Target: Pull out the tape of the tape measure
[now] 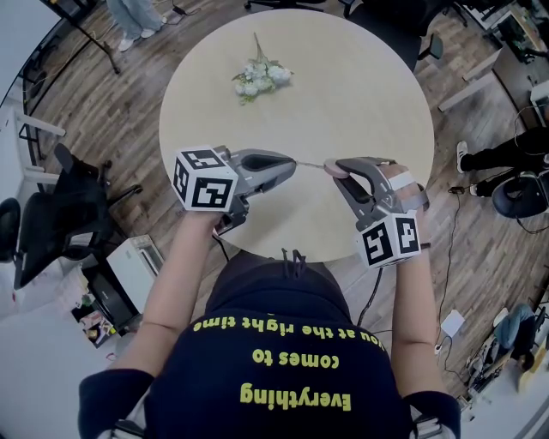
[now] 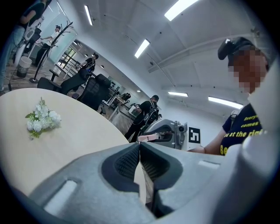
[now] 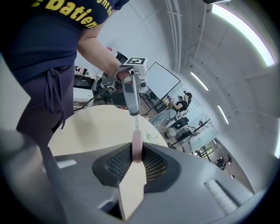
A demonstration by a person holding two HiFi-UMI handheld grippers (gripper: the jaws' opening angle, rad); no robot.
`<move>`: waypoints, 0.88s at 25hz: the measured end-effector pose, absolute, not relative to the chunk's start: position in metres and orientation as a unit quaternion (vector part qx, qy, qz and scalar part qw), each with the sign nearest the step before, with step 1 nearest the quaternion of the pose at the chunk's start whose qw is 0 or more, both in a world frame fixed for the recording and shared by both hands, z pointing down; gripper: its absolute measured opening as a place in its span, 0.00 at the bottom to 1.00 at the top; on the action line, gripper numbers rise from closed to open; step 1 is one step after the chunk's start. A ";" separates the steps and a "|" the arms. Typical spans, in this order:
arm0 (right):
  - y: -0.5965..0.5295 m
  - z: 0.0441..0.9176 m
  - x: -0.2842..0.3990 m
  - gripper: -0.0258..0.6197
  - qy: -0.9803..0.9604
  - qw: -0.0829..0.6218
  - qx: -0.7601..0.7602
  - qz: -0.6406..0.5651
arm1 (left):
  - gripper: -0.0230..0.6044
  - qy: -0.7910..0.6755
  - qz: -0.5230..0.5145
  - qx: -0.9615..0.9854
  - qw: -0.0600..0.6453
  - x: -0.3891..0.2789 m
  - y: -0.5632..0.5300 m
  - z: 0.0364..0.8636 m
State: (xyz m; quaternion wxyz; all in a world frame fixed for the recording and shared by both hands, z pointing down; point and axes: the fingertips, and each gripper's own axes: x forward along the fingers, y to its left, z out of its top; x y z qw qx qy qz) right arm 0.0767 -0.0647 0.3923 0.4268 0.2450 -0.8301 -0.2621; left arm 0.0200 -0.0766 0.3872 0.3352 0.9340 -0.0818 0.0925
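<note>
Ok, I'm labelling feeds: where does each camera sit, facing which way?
Head view: on the head, steeply down at the table; torso, left gripper, right gripper.
Left gripper view: on that gripper, along jaws shut on the tape toward the right gripper; torso at right.
Right gripper view: on that gripper, past the clamped tape measure toward the left gripper; torso above.
Shared: gripper views show each other's gripper.

Bright, even indoor light; fisheye w/ dark corners.
Ceiling strip lights (image 2: 180, 8) glare white overhead; desk (image 1: 343, 103) evenly lit, soft shadows; left tool (image 2: 140, 148) blurred up close; edges bend.
</note>
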 end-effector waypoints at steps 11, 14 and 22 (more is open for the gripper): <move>-0.063 0.387 0.062 0.17 -0.836 0.417 0.235 -0.270 | 0.05 -0.063 0.084 0.935 0.338 0.039 -0.066 0.378; -0.063 0.388 0.057 0.17 -0.836 0.415 0.232 -0.272 | 0.05 -0.059 0.084 0.935 0.339 0.041 -0.066 0.378; -0.061 0.390 0.054 0.17 -0.835 0.417 0.222 -0.281 | 0.05 -0.049 0.082 0.936 0.340 0.044 -0.064 0.378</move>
